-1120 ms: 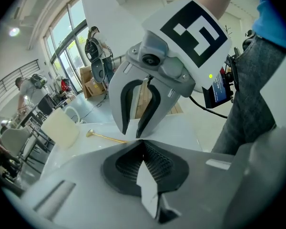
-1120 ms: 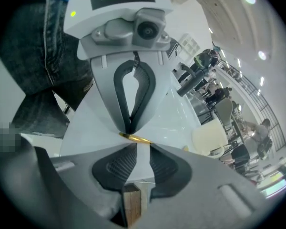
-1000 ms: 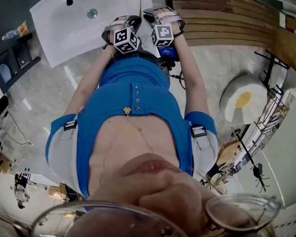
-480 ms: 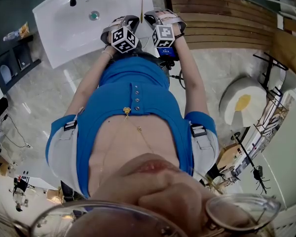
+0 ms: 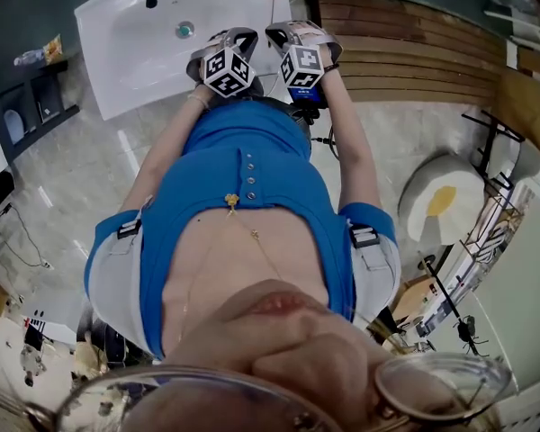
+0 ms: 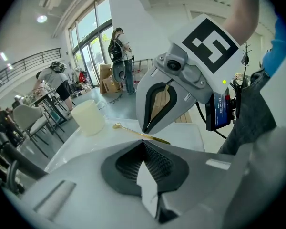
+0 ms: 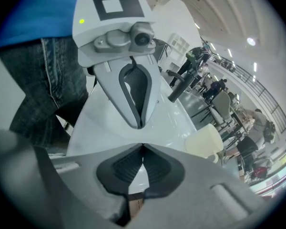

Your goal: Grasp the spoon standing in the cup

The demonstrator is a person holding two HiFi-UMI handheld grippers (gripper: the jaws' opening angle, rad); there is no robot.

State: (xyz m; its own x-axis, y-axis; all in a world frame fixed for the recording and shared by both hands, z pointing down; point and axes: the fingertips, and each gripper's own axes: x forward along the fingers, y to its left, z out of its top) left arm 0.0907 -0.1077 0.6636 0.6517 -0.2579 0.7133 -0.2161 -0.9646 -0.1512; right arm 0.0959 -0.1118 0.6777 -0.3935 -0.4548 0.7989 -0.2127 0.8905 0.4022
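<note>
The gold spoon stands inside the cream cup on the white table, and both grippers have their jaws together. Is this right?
Not quite. The left gripper view shows the gold spoon lying flat on the white table beside the cream cup, not inside it. The left gripper and the right gripper do have their jaws together.
</note>
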